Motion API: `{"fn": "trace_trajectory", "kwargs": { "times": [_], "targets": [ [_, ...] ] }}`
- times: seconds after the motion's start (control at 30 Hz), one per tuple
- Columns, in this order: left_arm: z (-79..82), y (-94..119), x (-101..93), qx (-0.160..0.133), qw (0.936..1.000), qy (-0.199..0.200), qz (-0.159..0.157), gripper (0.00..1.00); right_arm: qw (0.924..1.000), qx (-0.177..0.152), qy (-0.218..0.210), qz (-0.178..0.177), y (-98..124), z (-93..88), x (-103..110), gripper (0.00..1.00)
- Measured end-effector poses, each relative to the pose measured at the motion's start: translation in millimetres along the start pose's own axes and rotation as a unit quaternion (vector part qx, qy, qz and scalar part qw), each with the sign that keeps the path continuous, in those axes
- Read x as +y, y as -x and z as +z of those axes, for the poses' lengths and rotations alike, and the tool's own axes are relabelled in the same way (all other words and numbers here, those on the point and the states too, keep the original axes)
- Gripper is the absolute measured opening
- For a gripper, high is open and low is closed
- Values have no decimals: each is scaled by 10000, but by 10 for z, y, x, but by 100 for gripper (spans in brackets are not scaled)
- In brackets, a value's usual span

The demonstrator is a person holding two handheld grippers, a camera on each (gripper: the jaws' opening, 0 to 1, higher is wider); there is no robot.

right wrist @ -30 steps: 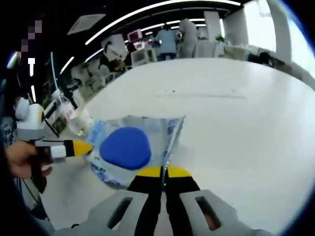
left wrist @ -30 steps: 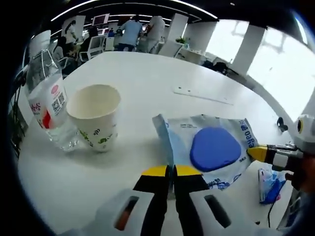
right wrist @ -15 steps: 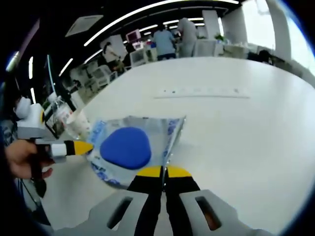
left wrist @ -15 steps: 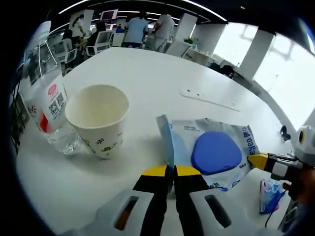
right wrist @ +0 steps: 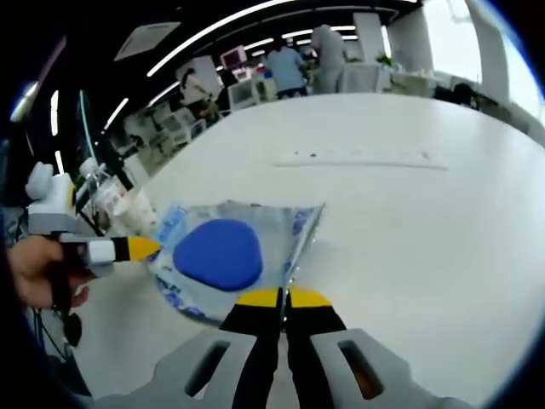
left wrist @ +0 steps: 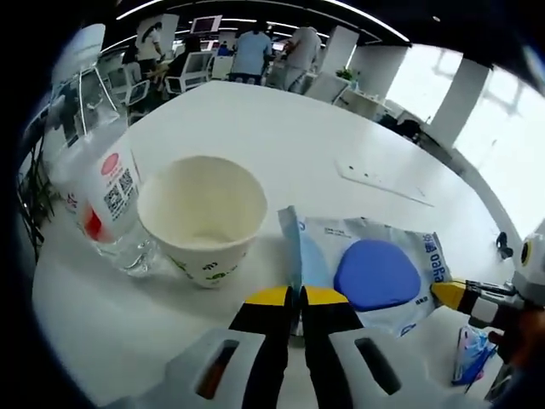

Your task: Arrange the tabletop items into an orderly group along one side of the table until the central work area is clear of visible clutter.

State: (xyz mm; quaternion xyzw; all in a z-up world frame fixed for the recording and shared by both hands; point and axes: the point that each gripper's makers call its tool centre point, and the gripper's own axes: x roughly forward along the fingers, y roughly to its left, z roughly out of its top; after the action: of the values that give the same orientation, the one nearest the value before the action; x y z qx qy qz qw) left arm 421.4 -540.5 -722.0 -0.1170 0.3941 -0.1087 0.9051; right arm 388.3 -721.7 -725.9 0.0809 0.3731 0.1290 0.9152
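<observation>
Tools clamp opposite edges of the wipes pack (left wrist: 375, 274) — left tool (left wrist: 296, 297) and right tool (right wrist: 283, 299) both pinched on it. Beyond, paper cup (left wrist: 204, 218) touches water bottle (left wrist: 98, 183) on the white bench (left wrist: 255, 128).

Right gripper (right wrist: 283, 298) jaws closed on the near edge of a wipes pack (right wrist: 228, 258) with a blue lid, flat on the white table (right wrist: 409, 221). Left gripper (right wrist: 128, 249) comes in from the left, its yellow tip touching the pack's far-left edge; a hand (right wrist: 38, 268) holds it. Paper cup (right wrist: 136, 210) and bottle (right wrist: 106, 194) sit beyond that gripper.
</observation>
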Motion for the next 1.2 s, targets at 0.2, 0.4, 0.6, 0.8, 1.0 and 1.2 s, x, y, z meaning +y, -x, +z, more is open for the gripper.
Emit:
{"fn": "trace_trajectory", "kwargs": {
  "times": [0.2,0.4,0.6,0.8,1.0,1.2],
  "targets": [
    [10,-6,65,-20,9999,141,94,4,10000,51,-64,29,-61,-18,38,0],
    [49,-1,107,-97,9989,445,120,4,9998,44,-206,23,-102,-33,41,0],
    [82,-1,140,-164,9985,479,185,1,9992,10,-398,-46,-138,-24,38,0],
    [51,-5,171,-137,9988,392,252,1,9987,-26,-508,-67,-163,-18,38,0],
    [77,-14,200,-185,9986,373,328,1,9982,-61,-590,-49,-197,-2,56,0],
    [67,5,207,-196,9985,339,386,1,9981,-70,-612,-67,-197,1,61,0]
  ]
}}
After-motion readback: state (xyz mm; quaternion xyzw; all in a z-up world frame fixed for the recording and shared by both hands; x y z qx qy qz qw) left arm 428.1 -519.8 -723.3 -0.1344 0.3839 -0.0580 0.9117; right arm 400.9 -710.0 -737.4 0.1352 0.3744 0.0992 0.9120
